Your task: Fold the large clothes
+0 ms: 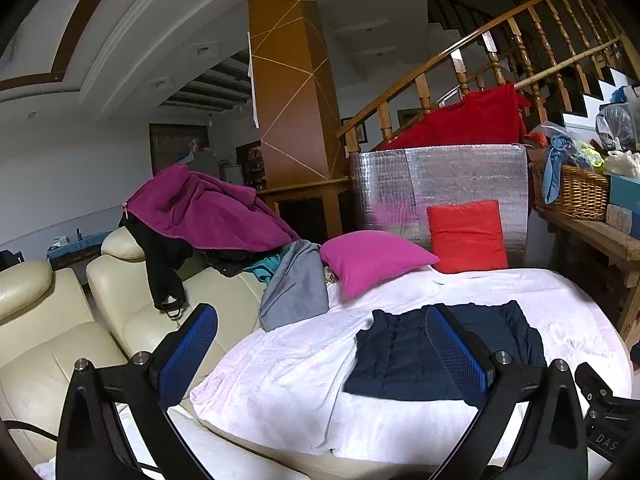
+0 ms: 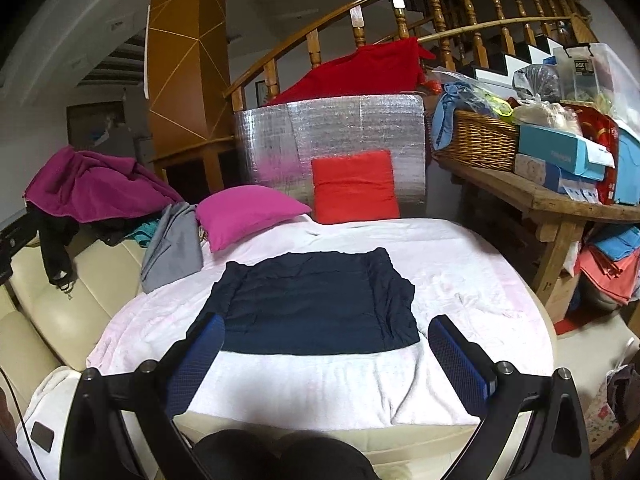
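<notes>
Since the pale sheet (image 2: 460, 280) fills most of the lower half of the right wrist view, that's my work surface, and everything else sits around its edges. Over at the left of the frame there's the cream sofa (image 2: 60, 280) with a heap of waiting clothes: a purple garment (image 2: 92, 188) on top and a grey one (image 2: 172, 244) slumped onto the sheet's edge. Dead centre on the sheet lies the navy garment (image 2: 312, 300), already a tidy flat rectangle, so I reckon this piece is basically folded and I'm between items.

Behind it, upper centre, a magenta pillow (image 2: 244, 210) and a red cushion (image 2: 354, 186) lean near the silver panel.

Both tools are empty. The right gripper (image 2: 322, 332) has its jaws spread wide apart, hanging just short of the navy piece's near edge, touching nothing. In the left wrist view, the left gripper (image 1: 320, 320) is likewise wide apart with nothing between the pads.

Next move, I'd guess: either shift the navy piece aside or reach to the left for the grey one. That calls for a low pinch on one fabric edge.
</notes>
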Demonstrator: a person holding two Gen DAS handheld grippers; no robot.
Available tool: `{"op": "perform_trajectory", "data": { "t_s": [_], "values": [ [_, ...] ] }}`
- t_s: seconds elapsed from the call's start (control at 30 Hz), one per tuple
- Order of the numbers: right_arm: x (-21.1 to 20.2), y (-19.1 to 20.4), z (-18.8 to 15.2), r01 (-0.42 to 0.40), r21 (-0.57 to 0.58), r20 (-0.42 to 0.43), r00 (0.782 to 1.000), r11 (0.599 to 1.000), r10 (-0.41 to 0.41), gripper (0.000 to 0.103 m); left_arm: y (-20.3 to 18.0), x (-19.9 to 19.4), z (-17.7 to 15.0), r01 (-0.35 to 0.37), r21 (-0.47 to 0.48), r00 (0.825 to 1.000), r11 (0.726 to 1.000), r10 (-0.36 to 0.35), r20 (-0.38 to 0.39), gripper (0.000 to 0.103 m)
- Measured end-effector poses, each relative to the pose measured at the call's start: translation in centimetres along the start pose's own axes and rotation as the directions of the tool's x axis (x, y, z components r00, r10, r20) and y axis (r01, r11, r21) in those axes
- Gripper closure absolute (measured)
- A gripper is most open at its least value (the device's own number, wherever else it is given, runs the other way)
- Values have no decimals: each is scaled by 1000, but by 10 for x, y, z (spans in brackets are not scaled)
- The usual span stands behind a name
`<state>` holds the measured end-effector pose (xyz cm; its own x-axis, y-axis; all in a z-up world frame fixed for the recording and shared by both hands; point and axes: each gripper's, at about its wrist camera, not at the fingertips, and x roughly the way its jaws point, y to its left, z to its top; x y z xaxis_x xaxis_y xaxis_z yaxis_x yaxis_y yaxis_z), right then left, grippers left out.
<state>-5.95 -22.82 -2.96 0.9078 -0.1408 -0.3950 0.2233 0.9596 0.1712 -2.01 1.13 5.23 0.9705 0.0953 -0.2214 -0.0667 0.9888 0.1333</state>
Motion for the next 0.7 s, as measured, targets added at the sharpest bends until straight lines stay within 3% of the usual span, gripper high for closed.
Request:
{"op": "perform_trajectory", "data": {
  "t_s": [0.7],
  "values": [
    [0, 1, 1, -37, 20, 9, 999, 999, 37, 0, 3, 1, -2, -8, -4, 1000, 1000, 8, 1, 0]
  ]
}}
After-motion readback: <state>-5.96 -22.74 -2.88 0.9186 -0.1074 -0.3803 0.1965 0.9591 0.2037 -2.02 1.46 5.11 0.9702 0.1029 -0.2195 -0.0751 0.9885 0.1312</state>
